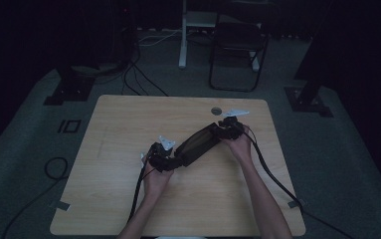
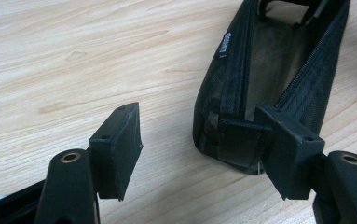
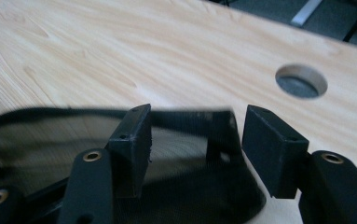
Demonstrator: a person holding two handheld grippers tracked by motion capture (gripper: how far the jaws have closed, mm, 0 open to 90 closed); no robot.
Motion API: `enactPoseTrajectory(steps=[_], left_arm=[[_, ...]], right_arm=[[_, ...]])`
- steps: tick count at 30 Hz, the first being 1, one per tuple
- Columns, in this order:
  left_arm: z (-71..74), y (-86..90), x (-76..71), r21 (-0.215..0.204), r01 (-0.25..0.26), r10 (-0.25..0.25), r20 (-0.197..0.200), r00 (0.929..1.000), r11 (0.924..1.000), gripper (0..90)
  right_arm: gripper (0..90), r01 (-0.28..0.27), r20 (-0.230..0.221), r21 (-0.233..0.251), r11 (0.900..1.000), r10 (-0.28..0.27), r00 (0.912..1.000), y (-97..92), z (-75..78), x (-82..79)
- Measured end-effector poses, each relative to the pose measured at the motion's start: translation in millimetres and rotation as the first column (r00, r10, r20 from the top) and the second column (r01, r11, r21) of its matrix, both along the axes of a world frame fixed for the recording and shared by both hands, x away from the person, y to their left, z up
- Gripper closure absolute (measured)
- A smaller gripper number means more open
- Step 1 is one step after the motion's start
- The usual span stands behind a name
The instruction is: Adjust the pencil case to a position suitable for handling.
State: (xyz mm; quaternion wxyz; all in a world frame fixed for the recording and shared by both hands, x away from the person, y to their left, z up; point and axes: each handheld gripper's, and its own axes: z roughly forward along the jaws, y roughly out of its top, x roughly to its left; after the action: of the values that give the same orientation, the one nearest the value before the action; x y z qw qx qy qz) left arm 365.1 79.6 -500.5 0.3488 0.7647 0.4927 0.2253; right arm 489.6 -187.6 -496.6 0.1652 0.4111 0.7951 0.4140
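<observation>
Left tongs [image 2: 204, 135]: yours nearest you, spread wide; one pad touches the fabric pull tab [image 2: 241, 140] at the near end, the other stands clear over bare wood, so nothing is pinched yet.
Pouch: the long black mesh zip pouch [image 1: 198, 142] lies slantwise mid-counter, its near end at your left tongs and its far end at your right, with the zip open along the top.
Right tongs [image 3: 195, 140]: at the far end, set astride the pouch's upper edge [image 3: 181, 115], partly spread; the pads do not look pressed on it, though that picture is blurred.
Step in hand: likely steadying both ends to work the zip or the opening.
How to do it well: centre the near tab between the left pads before you squeeze; take only the far rim, not both mesh walls; then pull the ends gently apart to keep the zip line straight.
Counter: the light wooden counter [image 1: 128, 124] has a round cable hole [image 1: 216, 110] just beyond your right tongs; keep the pouch off it.
Around: trailing cables [image 1: 272, 174] beside your forearms could snag; a dark folding chair [image 1: 238, 50] stands well beyond.
</observation>
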Motion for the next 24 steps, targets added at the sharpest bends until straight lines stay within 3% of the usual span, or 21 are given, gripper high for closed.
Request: enactPoseTrajectory(steps=[3, 9, 13, 19, 24], left_arm=[[-0.5, 1.8, 0.6, -0.014, 0.003, -0.003, -0.011, 0.9999, 0.9999, 37.6], [0.0, 7.7, -2.9, -0.026, 0.013, -0.013, -0.020, 0.9997, 0.9996, 40.4], [-0.2, 17.1, -12.8, -0.038, 0.025, -0.026, -0.026, 0.9993, 0.9989, 40.6], [-0.6, 32.5, -18.5, -0.049, -0.003, 0.002, -0.027, 0.9996, 0.9988, 39.8], [1.4, 39.5, -25.1, -0.049, 0.004, -0.005, -0.021, 0.9998, 0.9988, 39.4]], right_arm=[[42.9, 0.000, -0.027, 0.025, 0.9997, 0.001, 0.9996, -3.3, -4.1, -2.0], [43.7, -0.019, -0.032, 0.017, 0.9997, 0.019, 0.9993, -1.7, -3.1, -13.0], [43.4, -0.023, -0.035, 0.015, 0.9996, 0.024, 0.9991, -0.7, -2.6, -30.0], [43.5, -0.041, -0.045, 0.020, 0.9990, 0.042, 0.9981, 6.2, -0.4, -46.8], [43.4, -0.053, -0.043, 0.025, 0.9983, 0.054, 0.9976, 11.0, 0.6, -55.0]])
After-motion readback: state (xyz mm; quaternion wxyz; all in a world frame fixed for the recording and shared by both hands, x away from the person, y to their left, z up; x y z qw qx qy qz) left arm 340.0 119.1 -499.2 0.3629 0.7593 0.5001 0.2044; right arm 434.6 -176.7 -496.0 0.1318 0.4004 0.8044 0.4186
